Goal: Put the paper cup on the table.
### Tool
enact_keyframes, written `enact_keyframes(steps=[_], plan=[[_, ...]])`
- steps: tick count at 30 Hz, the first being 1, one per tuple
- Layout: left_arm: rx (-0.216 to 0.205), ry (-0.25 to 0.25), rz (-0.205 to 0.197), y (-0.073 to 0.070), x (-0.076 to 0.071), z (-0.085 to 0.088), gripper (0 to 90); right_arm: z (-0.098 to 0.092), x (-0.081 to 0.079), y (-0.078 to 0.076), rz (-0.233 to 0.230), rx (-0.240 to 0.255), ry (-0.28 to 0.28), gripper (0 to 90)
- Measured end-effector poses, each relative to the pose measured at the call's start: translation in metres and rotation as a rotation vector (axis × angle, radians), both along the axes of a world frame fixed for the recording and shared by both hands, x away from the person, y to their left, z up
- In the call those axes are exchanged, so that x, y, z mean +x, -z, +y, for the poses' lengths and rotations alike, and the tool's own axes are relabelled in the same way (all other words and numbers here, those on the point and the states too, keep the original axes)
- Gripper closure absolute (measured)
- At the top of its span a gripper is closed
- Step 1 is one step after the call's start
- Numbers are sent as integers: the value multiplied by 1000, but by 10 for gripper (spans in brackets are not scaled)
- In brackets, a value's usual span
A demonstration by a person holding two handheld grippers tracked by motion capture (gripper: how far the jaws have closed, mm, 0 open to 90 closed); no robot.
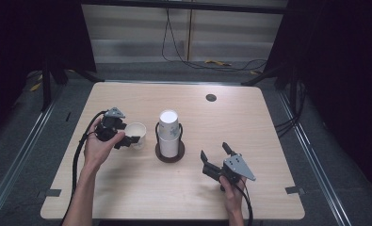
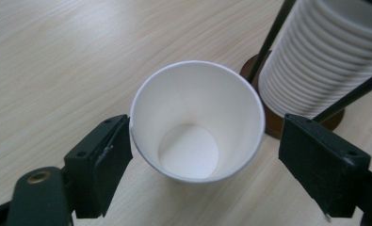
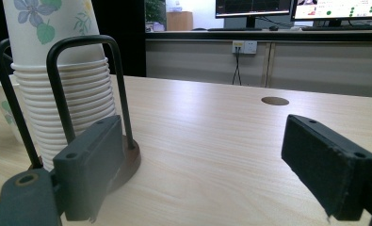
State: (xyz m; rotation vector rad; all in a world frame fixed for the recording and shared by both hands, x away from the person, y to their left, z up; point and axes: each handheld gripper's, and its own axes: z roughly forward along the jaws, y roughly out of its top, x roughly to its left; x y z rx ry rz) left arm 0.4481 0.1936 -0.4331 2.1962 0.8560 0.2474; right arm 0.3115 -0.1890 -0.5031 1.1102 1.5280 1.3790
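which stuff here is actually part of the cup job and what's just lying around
In the job:
- single paper cup, between the open jaws of the left gripper
- cup stack in its holder
- right gripper, open, nearby

Lying about:
- cables on the floor
- table's grommet hole

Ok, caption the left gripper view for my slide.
Open left hand-held gripper straddling an empty paper cup beside the racked cup stack.

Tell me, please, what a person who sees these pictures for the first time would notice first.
The eye falls first on the tall stack of white paper cups in a dark wire holder with a round brown base, at the middle of the light wooden table. Just left of it, a single white paper cup stands upright and empty between the open jaws of the left gripper. The right gripper hovers open, to the right of the stack.
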Motion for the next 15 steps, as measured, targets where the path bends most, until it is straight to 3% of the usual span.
enact_keyframes(steps=[3, 5, 12, 15], plan=[[-36, -28, -51, -2, -10, 3, 176, 0, 0, 0, 1, 1, 0, 129], [-61, -50, -64, -1, -13, 4, 176, 0, 0, 0, 0, 1, 1, 129], [-116, -57, -116, 2, -32, 3, 176, 0, 0, 0, -1, 6, 2, 129], [-136, -64, -162, 3, -41, 3, 176, 0, 0, 0, -1, 7, 1, 129]])
